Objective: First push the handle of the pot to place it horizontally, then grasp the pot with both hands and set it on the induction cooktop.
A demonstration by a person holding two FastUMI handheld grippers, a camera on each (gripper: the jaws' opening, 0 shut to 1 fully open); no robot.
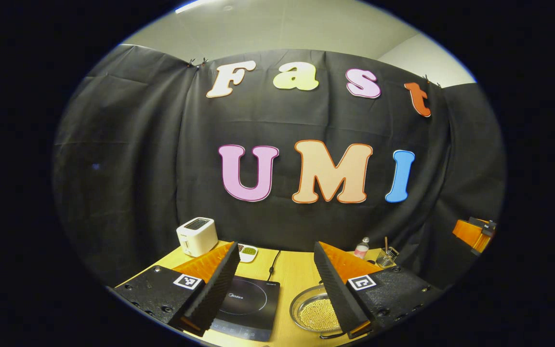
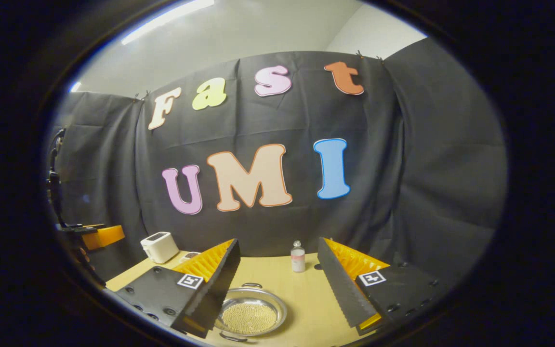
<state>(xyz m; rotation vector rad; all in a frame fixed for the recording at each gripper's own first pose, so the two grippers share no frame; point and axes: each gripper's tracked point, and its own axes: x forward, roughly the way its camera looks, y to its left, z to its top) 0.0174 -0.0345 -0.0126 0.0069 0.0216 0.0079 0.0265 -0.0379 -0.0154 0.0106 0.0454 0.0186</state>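
Note:
A shallow metal pot [image 1: 313, 313] filled with small pale beads sits on the wooden table [image 1: 294, 274], just right of the black induction cooktop [image 1: 248, 303]. In the right gripper view the pot [image 2: 251, 315] shows one loop handle [image 2: 252, 285] on its far side and another at its near edge. My left gripper [image 1: 275, 246] hovers open above the cooktop and pot. My right gripper [image 2: 277, 241] hangs open above the pot, which lies low between its fingers, closer to the left one. Neither touches anything.
A white toaster [image 1: 196, 235] and a small dish [image 1: 247, 251] stand at the table's back left. A small bottle [image 2: 298, 257] and a wire holder [image 1: 386, 255] stand at the back right. The cooktop's cord [image 1: 273, 262] runs toward the wall.

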